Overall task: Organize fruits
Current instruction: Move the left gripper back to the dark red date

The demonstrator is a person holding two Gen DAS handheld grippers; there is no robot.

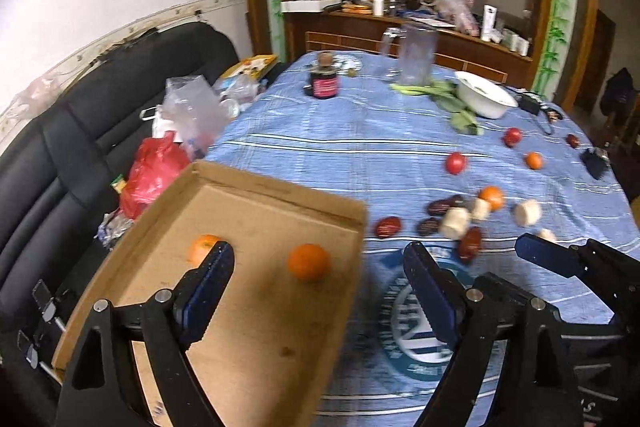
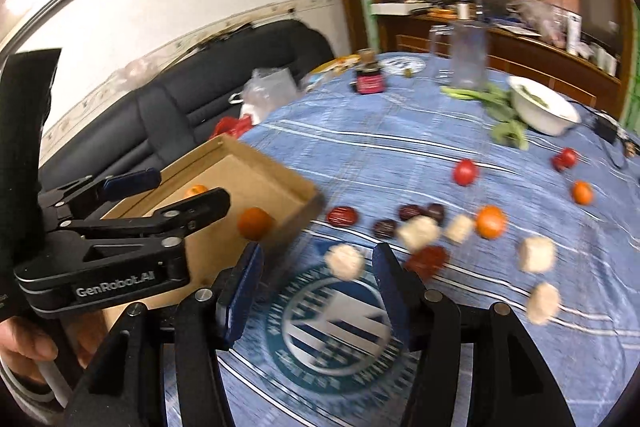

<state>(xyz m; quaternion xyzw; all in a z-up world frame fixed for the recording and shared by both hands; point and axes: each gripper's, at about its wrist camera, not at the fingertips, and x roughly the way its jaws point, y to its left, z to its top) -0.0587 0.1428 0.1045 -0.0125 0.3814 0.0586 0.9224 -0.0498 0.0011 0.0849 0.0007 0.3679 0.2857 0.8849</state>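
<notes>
A cardboard tray [image 1: 256, 199] sits at the table's left and holds two oranges: one [image 1: 309, 262] in the middle, one [image 1: 202, 247] partly behind my left fingertip. My left gripper [image 1: 320, 263] is open and empty above the tray's right edge. It also shows in the right wrist view [image 2: 176, 187]. My right gripper [image 2: 318, 259] is open and empty above the blue cloth, near a pale fruit chunk [image 2: 344, 261]. Loose oranges [image 1: 491, 197], red tomatoes [image 1: 456, 163], dark red dates [image 1: 388, 226] and pale chunks [image 1: 456, 223] lie scattered on the right.
A blue striped cloth [image 1: 360, 147] covers the table. At the back stand a dark jar [image 1: 323, 81], a clear pitcher [image 1: 416, 57], greens [image 1: 452, 99] and a white bowl [image 1: 486, 95]. A black sofa [image 1: 80, 131] with plastic bags lies left.
</notes>
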